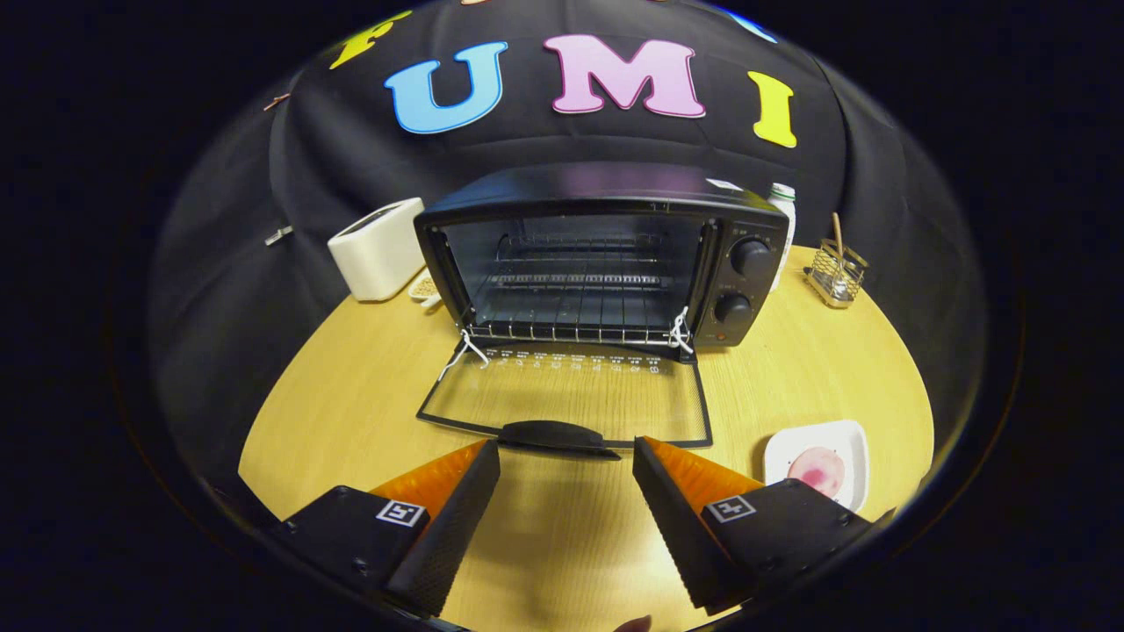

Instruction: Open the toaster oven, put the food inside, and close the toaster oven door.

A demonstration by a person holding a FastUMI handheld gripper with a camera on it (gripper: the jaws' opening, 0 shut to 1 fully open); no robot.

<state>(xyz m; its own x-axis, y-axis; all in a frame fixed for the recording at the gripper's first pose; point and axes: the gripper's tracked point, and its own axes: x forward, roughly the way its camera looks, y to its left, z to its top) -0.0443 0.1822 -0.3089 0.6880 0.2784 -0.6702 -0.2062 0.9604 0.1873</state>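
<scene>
**Toaster oven open, food on its plate off to the right**

The toaster oven [606,254] stands at the back of the table, straight ahead of the gripper [566,456]. Its glass door [571,395] lies folded down flat toward the fingers, the black handle [553,434] just ahead of the fingertips and between them. Inside, a wire rack [575,307] sits bare. 2 knobs [742,281] stack on the oven's right panel.

The food [817,470], a pinkish round piece, rests on a white plate [847,439] just beside the right finger, near the table's front edge.

The jaws stand wide apart, holding nothing, above bare wood.

The table [351,412] is round, with a pale yellow wood grain. Black cloth closes the booth behind it.

A white toaster [378,250] sits left of the oven, almost touching it. A wire holder [839,272] with a stick in it stands at the far right, and a white bottle [784,211] peeks out behind the oven's right corner.
</scene>
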